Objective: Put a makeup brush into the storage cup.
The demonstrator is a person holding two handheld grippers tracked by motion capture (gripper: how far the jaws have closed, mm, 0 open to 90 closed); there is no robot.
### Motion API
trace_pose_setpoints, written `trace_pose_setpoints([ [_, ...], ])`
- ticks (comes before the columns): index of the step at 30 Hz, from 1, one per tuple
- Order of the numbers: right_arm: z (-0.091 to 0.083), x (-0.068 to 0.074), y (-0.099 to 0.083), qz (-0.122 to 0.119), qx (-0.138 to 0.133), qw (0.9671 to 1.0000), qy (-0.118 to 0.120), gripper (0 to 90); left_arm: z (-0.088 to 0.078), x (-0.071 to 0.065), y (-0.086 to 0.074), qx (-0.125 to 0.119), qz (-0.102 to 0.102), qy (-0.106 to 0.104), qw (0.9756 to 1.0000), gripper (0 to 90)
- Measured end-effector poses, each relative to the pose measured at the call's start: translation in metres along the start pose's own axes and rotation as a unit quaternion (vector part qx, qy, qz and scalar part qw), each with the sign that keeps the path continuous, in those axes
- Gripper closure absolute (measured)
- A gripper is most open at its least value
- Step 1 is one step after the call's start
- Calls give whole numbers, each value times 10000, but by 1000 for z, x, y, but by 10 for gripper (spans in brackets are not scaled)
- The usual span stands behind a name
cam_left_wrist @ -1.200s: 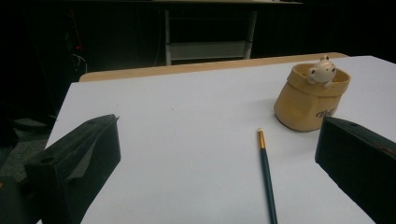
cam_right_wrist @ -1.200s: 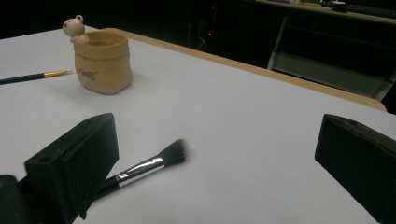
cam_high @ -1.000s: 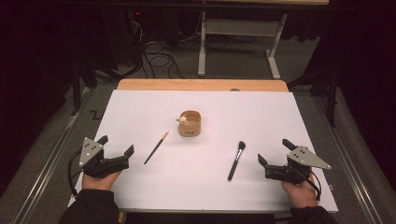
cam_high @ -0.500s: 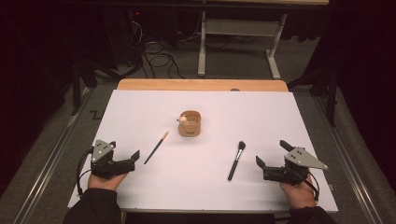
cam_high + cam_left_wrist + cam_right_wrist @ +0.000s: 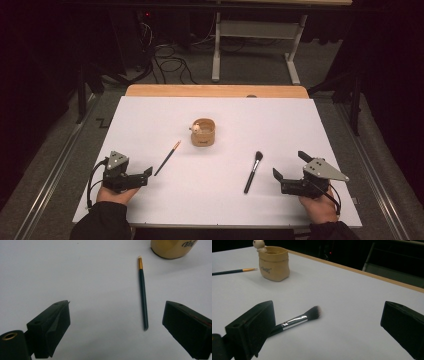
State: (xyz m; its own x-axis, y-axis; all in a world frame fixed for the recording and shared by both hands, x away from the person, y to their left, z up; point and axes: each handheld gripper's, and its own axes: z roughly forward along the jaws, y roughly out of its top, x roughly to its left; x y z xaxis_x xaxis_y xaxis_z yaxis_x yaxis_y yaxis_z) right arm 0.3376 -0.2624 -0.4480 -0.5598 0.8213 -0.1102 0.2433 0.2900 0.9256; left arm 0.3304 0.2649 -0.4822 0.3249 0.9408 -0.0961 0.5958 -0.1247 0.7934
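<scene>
Left tool point(image 5: 146, 173): released, jaws wide, nothing between them. Thin brush point(image 5: 143, 292) just ahead, inside the gap but hard toward the right jaw in the left gripper view, handle end nearest, gold ferrule pointing away at the tan pot point(image 5: 203, 132). Need to shift sideways to centre the handle, drop low onto the bench point(image 5: 150, 120), close across the handle near mid-length, not the tip end.

Right tool point(image 5: 286, 172): released too, jaws wide. Powder brush point(image 5: 298, 319) just ahead, handle running behind the left jaw in the right gripper view, bristles toward centre. Same fix: slide over until the handle sits mid-gap, pinch on the handle below the silver ferrule, stay clear of bristles.

Pot well beyond both, between them. Likely destination; approach upright, handle down.
</scene>
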Motion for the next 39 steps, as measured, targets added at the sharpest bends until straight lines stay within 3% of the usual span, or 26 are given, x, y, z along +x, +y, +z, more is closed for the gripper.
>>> trace_pose_setpoints([
  [7, 0, 1, -1, -9, 36, 10000, -5, 5, -7, 1, 11, 40, -100, -8, 9999, 84],
  [10, 0, 0, -2, 19, 39, 10000, -3, 5, -12, -4, 18, 143, 27, -35, 9999, 96],
  [13, -1, -2, -2, 54, 46, 10000, -22, 5, -12, -8, 22, 438, 162, -116, 9988, 97],
  [20, -2, -2, -2, 86, 40, 10000, -15, 5, -7, -6, 27, 993, 198, -254, 9945, 121],
  [26, 0, -2, -3, 76, 68, 9999, 19, 5, -4, -9, 32, 1458, 390, -227, 9883, 157],
  [27, 0, -3, -3, 99, 68, 9999, 22, 5, -3, -9, 35, 1588, 359, -208, 9864, 162],
  [28, 0, -3, -3, 99, 68, 9999, 22, 5, -3, -9, 35, 1588, 359, -208, 9864, 164],
  [30, 0, -3, -3, 110, 78, 9999, 43, 6, -1, -8, 39, 1731, 310, -233, 9841, 168],
  [34, 1, -2, -3, 105, 87, 9999, 66, 5, 4, -8, 44, 2121, 280, -277, 9765, 203],
  [39, 0, -4, -3, 135, 79, 9999, 68, 5, 10, -11, 52, 2476, 402, -411, 9671, 289],
])
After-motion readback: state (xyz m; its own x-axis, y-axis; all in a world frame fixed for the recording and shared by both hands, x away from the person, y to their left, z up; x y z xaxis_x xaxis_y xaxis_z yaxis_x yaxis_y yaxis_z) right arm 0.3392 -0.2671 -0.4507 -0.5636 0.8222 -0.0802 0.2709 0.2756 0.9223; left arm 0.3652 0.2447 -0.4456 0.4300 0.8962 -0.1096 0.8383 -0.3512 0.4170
